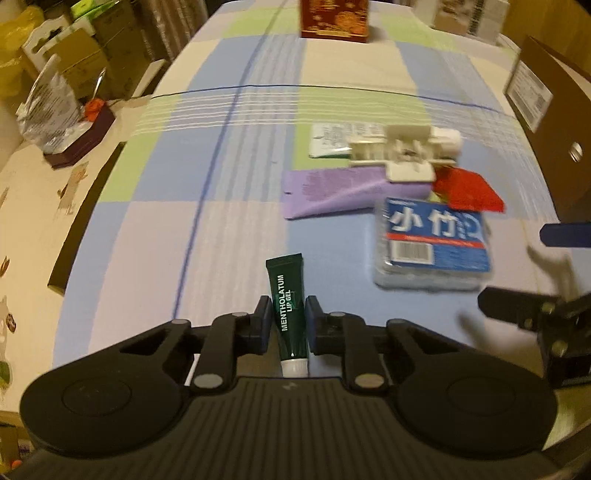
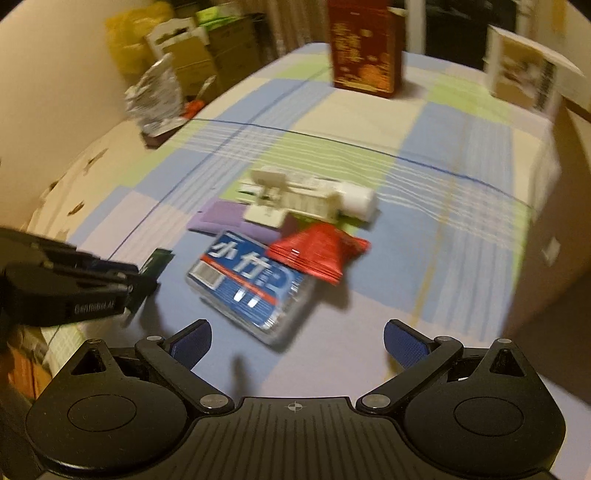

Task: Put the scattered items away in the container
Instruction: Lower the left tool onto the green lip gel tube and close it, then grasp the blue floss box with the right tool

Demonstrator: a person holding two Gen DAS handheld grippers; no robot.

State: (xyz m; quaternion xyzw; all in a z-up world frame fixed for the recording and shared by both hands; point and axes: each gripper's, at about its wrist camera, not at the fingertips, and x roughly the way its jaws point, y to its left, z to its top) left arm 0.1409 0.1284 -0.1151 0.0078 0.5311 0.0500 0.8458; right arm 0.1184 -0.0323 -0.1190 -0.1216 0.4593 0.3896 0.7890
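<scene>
Checked blue-green-cream cloth (image 1: 229, 155) covered the counter; stacked cardboard boxes (image 1: 92, 48) behind. Left claw (image 1: 287, 321) clamped dark green lip-gel tube (image 1: 287, 306); right claw (image 2: 297, 343) gaped wide, empty.

Bed surface covered by a blue, green and cream checked sheet (image 1: 229, 177), bearing a purple flat pouch (image 1: 332, 192), blue-labelled clear plastic box (image 1: 432, 247), red foil sachet (image 1: 469, 190), white plastic clip (image 1: 402, 151), and dark red upright carton (image 1: 334, 16).

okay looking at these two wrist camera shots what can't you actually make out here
- Brown cardboard container: cut off by the right edge in the left wrist view; its inside is unseen.
- Clear plastic box with blue label: motion blur makes the small print unreadable in both views.
- White plastic clip-like item: blurred, so its exact type is unclear.
- Dark green lip gel tube: in the right wrist view, the left gripper mostly hides it.
</scene>
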